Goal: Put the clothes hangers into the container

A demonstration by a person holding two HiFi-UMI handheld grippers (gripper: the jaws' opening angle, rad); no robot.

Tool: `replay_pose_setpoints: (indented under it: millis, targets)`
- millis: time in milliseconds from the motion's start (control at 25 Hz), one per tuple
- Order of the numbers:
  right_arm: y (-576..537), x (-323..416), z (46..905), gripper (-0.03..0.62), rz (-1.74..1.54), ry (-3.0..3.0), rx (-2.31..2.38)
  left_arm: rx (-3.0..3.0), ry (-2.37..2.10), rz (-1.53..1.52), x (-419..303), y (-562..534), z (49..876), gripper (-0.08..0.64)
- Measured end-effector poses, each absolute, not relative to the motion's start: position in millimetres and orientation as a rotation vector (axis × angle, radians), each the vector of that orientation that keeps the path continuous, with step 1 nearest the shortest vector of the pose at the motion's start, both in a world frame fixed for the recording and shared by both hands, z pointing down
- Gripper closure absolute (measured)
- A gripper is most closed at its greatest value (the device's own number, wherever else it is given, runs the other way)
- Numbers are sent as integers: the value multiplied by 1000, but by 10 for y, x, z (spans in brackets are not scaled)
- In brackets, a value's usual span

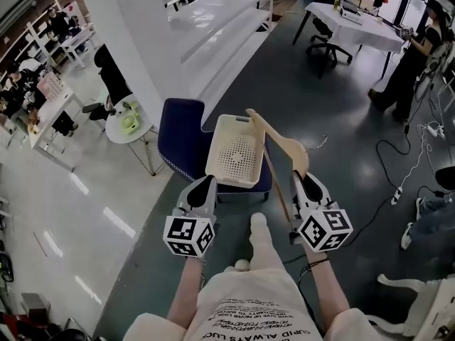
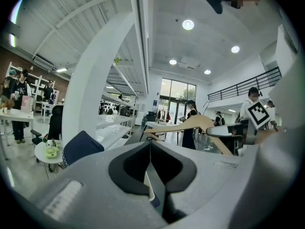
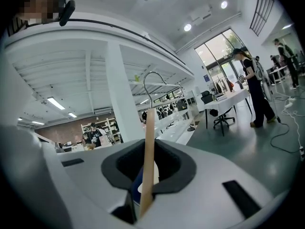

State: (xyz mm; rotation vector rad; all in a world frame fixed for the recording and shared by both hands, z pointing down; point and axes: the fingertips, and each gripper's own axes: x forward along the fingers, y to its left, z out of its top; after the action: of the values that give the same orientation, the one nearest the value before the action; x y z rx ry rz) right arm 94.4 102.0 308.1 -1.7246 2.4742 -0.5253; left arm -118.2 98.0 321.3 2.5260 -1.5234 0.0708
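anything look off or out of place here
Nothing is spilled or broken. One oddity: the white basket sits on a blue chair near the seat's front edge, where the left gripper pinches its rim. The wooden hanger in the right gripper is outside the basket, at its right side.

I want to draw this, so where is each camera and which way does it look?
Head view: on the head, looking steeply down at the basket on the chair; shows the left gripper, right gripper and the person's shirt.
Left gripper view: rides the left gripper, facing the windows; shows its shut jaws.
Right gripper view: rides the right gripper, tilted up toward the ceiling; shows its jaws clamping the hanger.
Shared: all three see the hanger.
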Motion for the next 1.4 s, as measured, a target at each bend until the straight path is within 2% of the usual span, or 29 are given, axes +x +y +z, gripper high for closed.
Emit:
replay_pose_setpoints:
  millis: [640,1400]
  targets:
    - [-574,1066,3623,540,-776,2565,-1623,2346,-1559,184,-982,-407,3716,537]
    - [-1644,773,5044,538,-1258,2625,-1476,2037,-1479,274,-839,-1245,5001,537]
